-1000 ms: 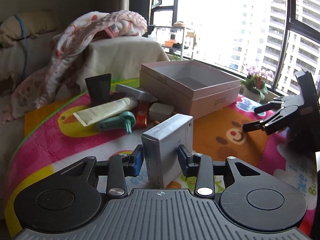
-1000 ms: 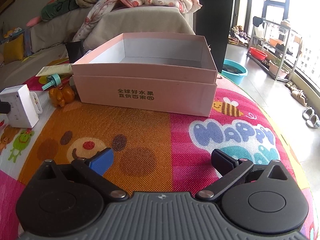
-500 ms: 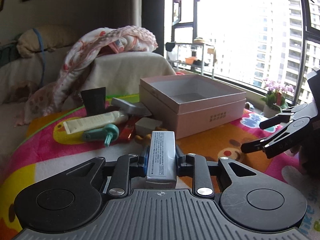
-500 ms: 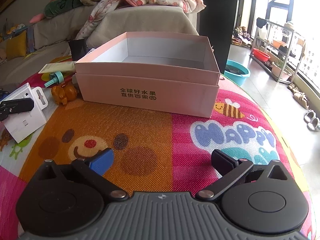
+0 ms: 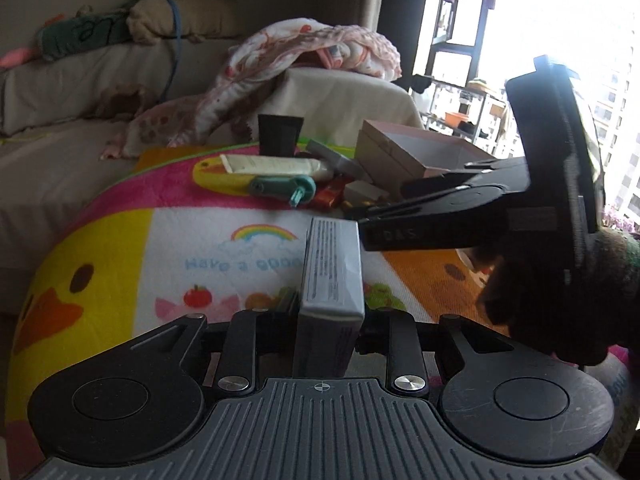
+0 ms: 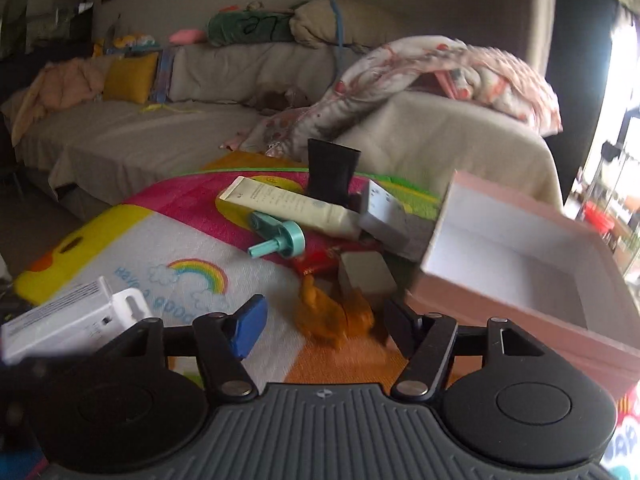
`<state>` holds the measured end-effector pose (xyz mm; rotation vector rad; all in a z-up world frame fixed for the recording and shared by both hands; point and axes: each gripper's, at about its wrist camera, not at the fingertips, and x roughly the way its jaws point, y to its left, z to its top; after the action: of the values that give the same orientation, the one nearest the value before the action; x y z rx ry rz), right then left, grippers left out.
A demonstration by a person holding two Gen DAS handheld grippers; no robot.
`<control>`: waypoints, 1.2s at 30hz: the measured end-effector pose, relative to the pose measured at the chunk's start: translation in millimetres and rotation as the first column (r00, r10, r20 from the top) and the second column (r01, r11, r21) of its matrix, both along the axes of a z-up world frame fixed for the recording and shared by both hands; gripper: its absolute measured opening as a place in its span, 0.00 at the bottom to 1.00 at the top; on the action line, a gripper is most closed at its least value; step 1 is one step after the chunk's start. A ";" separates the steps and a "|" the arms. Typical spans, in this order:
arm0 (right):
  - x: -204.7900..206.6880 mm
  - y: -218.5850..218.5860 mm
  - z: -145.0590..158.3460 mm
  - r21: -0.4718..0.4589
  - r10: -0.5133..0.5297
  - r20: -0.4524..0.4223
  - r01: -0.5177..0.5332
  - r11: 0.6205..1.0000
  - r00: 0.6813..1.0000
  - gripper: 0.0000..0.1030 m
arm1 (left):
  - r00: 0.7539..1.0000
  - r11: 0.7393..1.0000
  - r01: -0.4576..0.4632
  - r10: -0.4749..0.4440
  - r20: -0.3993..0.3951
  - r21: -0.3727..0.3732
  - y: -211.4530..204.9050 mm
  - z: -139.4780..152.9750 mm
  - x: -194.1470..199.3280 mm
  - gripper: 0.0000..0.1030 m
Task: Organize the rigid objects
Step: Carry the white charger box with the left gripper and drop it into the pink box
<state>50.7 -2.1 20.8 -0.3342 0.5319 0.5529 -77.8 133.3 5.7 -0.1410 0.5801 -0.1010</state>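
A white carton point(image 5: 330, 264) stands upright between the pads of my left gripper point(image 5: 330, 312), which press on its sides while the jaws are opening slightly. The same carton point(image 6: 72, 324) shows at the lower left of the right wrist view. My right gripper point(image 6: 324, 320) reaches in from the right point(image 5: 360, 224), held by a gloved hand point(image 5: 560, 300). Its jaws are closing around a small orange toy point(image 6: 332, 316) on the mat, with both pads still apart from it. An open pink box point(image 6: 520, 292) sits to the right.
Behind the toy lie a small grey block point(image 6: 366, 276), a red packet point(image 6: 320, 260), a teal plastic part point(image 6: 280, 236), a cream tube point(image 6: 296, 204), a grey carton point(image 6: 392, 224) and an upright black tube point(image 6: 332, 172). A sofa with a blanket point(image 6: 440, 76) stands beyond the colourful mat point(image 6: 120, 240).
My left gripper closed on the white carton and swung left with it. The right gripper swept left from the pink box to the orange toy, its jaws narrowing.
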 end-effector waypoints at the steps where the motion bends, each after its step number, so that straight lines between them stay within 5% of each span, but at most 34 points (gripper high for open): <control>1: 1.0 8.2 -3.2 -0.035 -0.005 0.027 0.006 0.999 1.000 0.64 | 1.000 1.000 0.000 0.000 -0.010 -0.029 2.3 -2.9 -0.9 0.30; 5: 10.3 23.8 -14.9 -0.117 -0.020 0.044 0.025 0.993 0.999 0.61 | 0.999 0.997 -0.016 0.019 0.042 -0.071 8.0 1.0 -10.4 0.31; 7: 12.3 21.3 -16.2 -0.115 -0.023 0.026 0.026 0.993 0.999 0.49 | 0.997 0.999 -0.028 0.029 0.068 -0.020 3.4 6.0 -14.4 0.31; 14: -13.5 -27.2 5.8 -0.062 0.010 -0.017 -0.011 0.998 1.000 0.49 | 0.992 0.994 -0.050 0.038 0.124 0.097 -15.3 10.9 -20.3 0.26; 24: -67.7 -145.0 26.7 -0.092 -0.033 0.034 0.037 0.995 0.999 0.49 | 0.965 0.972 0.204 -0.220 0.141 0.116 -77.5 52.6 -12.8 0.26; 32: -47.6 -191.0 98.3 0.056 -0.133 0.252 0.122 0.991 0.959 0.49 | 0.895 0.940 0.320 -0.340 0.288 0.117 -121.4 168.4 86.3 0.26; 35: -10.7 -183.1 125.1 0.105 -0.166 0.296 0.141 0.984 0.941 0.50 | 0.906 0.935 0.354 -0.347 0.242 0.012 -126.3 186.5 146.8 0.30; 36: 1.0 -181.2 130.1 0.130 -0.164 0.289 0.131 0.983 0.943 0.60 | 0.921 0.946 0.323 -0.311 0.236 -0.016 -126.0 185.5 163.2 0.29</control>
<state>51.6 -183.4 150.9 -0.2647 0.2297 0.3747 85.3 7.3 191.2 -0.0854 0.3629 -0.4443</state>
